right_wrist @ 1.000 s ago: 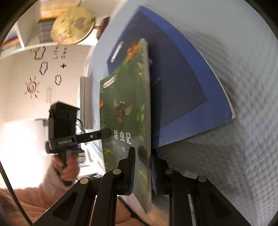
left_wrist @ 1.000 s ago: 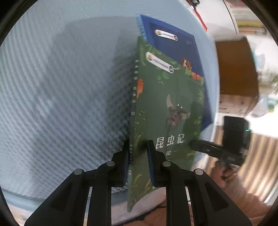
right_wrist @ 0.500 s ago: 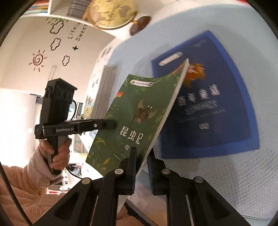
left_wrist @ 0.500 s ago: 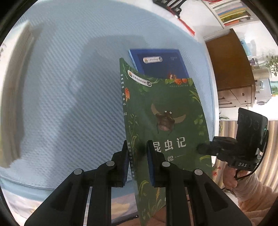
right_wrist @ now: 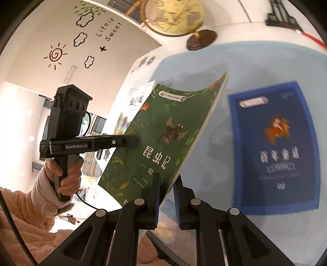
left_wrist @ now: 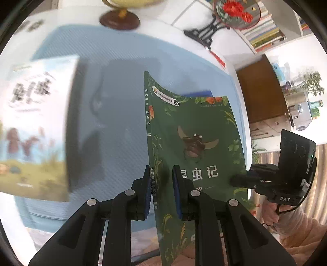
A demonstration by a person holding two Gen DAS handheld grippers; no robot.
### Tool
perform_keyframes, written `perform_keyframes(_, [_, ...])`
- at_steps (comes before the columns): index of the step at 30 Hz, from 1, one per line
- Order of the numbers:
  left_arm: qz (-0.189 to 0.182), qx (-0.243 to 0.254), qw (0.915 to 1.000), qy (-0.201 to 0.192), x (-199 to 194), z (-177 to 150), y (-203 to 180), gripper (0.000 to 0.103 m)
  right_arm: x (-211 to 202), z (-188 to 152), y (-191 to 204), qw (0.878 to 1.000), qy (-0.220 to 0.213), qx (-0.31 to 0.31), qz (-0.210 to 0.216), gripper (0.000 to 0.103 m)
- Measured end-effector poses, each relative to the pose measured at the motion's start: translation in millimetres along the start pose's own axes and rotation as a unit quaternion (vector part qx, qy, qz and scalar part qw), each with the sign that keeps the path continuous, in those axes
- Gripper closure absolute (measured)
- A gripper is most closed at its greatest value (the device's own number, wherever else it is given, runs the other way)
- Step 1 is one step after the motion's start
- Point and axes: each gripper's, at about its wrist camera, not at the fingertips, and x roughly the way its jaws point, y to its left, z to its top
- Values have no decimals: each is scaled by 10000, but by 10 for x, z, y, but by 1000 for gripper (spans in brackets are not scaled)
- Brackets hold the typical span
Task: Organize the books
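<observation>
Glossy green paperback (left_wrist: pixel 196 143), its thin cover bowed, printed "昆虫记 02" with a beetle, hangs above the dimpled blue mat (left_wrist: pixel 122 61), gripped by the left gripper (left_wrist: pixel 161 192) at its spine and the right gripper (right_wrist: pixel 166 196) at its page edge; a handle reads "GenRobot.AI". Flat blue book (right_wrist: pixel 273 143) lies on the mat.

Left gripper (left_wrist: pixel 161 192) and right gripper (left_wrist: pixel 237 181) clamp the green book (left_wrist: pixel 196 147).

home study | bookshelf (left_wrist: pixel 263 32) | globe (right_wrist: pixel 175 16) | wall decals (right_wrist: pixel 81 36)
</observation>
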Motion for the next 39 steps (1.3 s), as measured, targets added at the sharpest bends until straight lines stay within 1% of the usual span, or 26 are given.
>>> perform_keyframes(5, [87, -55, 9995, -305, -271, 44, 263, 87, 169, 239, 321, 9996, -47, -276, 26, 90])
perform_keyframes(12, [202, -58, 9982, -569, -621, 76, 607, 87, 267, 291, 404, 9984, -66, -560, 16, 91])
perform_keyframes(15, [227, -51, 9976, -657, -755, 108, 753, 87, 288, 269, 401, 9983, -103, -578, 35, 91])
perform_keyframes(20, [310, -87, 9964, -784, -923, 160, 1007, 87, 433, 338, 469, 9979, -98, -635, 45, 90])
perform_keyframes(28, [404, -232, 9954, -842, -1058, 156, 1405, 87, 683, 438, 519, 9977, -24, -667, 127, 91])
perform_keyframes(31, [423, -310, 9951, -838, -1056, 162, 1565, 87, 818, 506, 594, 9980, -1, -627, 120, 91])
perform_keyframes(39, [393, -505, 9953, -728, -985, 217, 1916, 87, 1037, 589, 610, 9989, 63, -463, 70, 91])
